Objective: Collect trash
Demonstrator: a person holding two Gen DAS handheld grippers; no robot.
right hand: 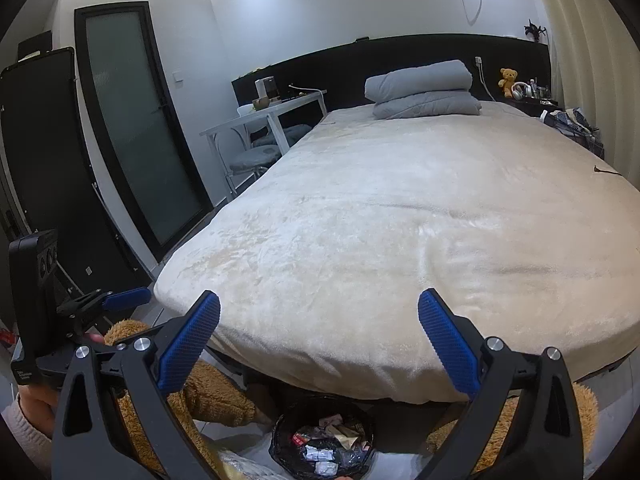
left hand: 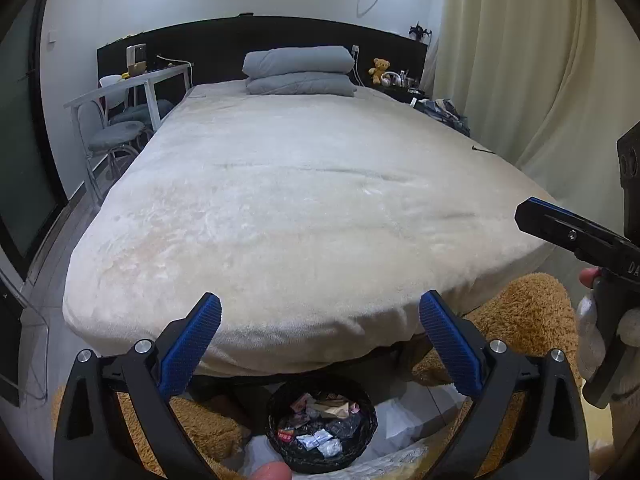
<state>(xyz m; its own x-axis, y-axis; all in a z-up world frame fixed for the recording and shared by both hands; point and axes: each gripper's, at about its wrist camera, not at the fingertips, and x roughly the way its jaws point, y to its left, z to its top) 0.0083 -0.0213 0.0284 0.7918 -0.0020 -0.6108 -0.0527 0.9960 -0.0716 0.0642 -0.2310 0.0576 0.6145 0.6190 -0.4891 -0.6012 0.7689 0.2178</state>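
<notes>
A round bin with a black liner (left hand: pixel 273 412) stands on the floor at the foot of the bed, low in both wrist views, with several crumpled wrappers (left hand: pixel 320 426) inside. My left gripper (left hand: pixel 320 318) hovers above it, open, nothing between its blue pads. My right gripper (right hand: pixel 319 316) is likewise open and empty above the bin (right hand: pixel 280 424). In the left wrist view one finger of the right gripper (left hand: pixel 560 230) reaches in from the right. A small dark scrap (left hand: pixel 482 150) lies on the bed's right edge.
A wide bed with a cream blanket (left hand: pixel 304 208) fills the view, folded grey bedding (left hand: pixel 298 70) at its head. Brown plush (left hand: pixel 528 320) lies on the floor around the bin. A white desk with chairs (left hand: pixel 120 120) stands left, curtains (left hand: pixel 540 60) right, a glass door (right hand: pixel 136 128) far left.
</notes>
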